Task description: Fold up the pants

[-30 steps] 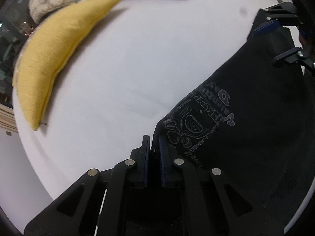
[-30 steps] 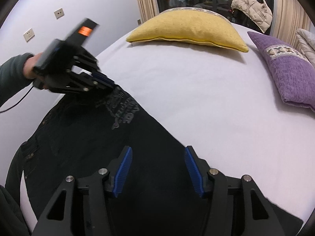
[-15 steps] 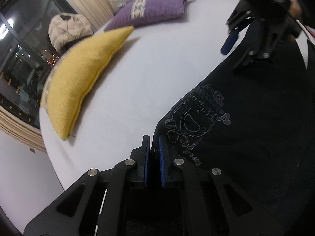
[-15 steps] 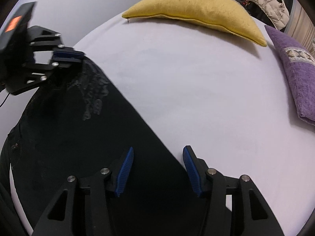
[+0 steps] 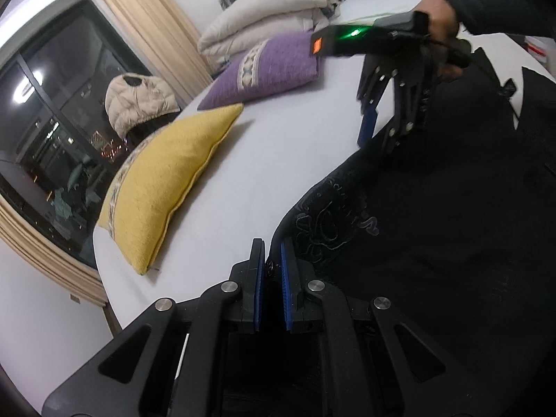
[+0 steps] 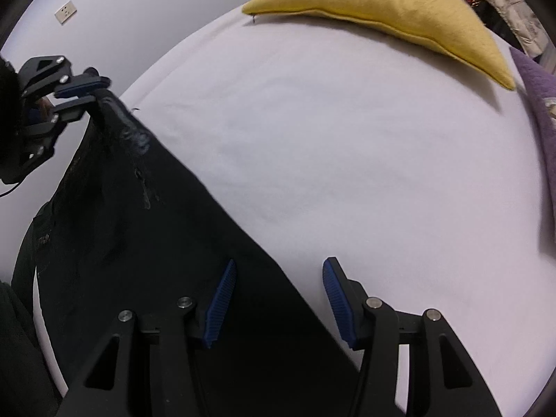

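Left gripper (image 5: 270, 264) pinches the black pants (image 6: 139, 243) corner upper left; right gripper (image 6: 278, 299) gapes over the pants' lower edge.

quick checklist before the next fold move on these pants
1. Left gripper shut on the pants corner: ok.
2. Corner lifted off the bed: ok, seen from the right wrist.
3. Right gripper gripping the pants: not ok, fingers apart, straddling the edge.
4. Bed bare beside the pants edge: ok.
5. Yellow pillow clear of the pants: ok.
6. Far end of the pants lying flat: cannot tell.
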Available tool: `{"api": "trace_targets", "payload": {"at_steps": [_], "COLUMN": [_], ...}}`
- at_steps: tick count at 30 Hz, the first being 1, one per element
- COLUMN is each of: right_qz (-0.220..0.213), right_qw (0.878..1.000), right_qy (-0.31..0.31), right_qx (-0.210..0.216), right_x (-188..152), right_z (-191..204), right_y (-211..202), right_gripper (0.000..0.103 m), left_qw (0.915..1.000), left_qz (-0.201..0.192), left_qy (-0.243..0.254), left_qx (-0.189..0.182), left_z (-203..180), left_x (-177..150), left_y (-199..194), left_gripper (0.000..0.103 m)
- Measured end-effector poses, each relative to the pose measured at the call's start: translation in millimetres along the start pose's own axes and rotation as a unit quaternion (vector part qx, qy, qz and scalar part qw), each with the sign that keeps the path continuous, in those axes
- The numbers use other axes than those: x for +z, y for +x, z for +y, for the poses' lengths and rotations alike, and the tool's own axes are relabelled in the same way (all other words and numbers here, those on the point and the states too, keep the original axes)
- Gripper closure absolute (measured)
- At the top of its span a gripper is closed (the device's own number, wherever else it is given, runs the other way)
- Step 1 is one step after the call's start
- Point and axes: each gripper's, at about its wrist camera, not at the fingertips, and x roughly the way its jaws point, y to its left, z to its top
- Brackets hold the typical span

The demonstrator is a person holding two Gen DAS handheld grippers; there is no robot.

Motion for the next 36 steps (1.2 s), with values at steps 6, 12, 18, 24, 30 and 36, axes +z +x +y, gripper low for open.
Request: {"api": "trace_targets", "payload": {"at_steps": [6, 12, 18, 24, 30, 36], "right_qz": [-0.003, -0.035, -0.046, -0.090, -0.147, -0.187], "right_qw": [1.000, 0.999, 0.997, 0.989, 0.979, 0.962], "right_qy": [-0.017, -0.004, -0.002, 0.039, 0.099, 0.177], "right_qx": [0.008, -0.020, -0.067, -0.112, -0.096, -0.093], "right_x": [-2.1, -7.3, -6.5, -25.5, -56.4, -78.9], "right_z": [11.0, 19.1, 38.6, 73.0, 114.6, 146.7], "right_y": [-6.1, -24.1, -27.8, -41.9, -48.9, -52.4], "right_gripper": [0.093, 0.095, 0.099, 0.099, 0.099, 0.099], "left_qw": [0.9999, 0.9992, 0.9988, 0.9984, 0.9981, 0.9976], "left_qz": [0.010, 0.034, 0.037, 0.032, 0.021, 0.015], "left_qy": [-0.004, -0.022, -0.031, -0.048, -0.056, -0.056], "left_qx": [0.000, 0.003, 0.004, -0.001, -0.017, -0.039], "left_z": [-2.1, 3.3, 4.0, 3.8, -8.9, -45.5], "left_x": [-6.5, -5.7, -1.7, -3.7, -14.8, -39.6], "left_y": [2.9, 15.5, 15.8, 0.6, -36.2, -85.9], "left_gripper": [0.095, 0.095, 0.095, 0.095, 0.095, 0.095]}}
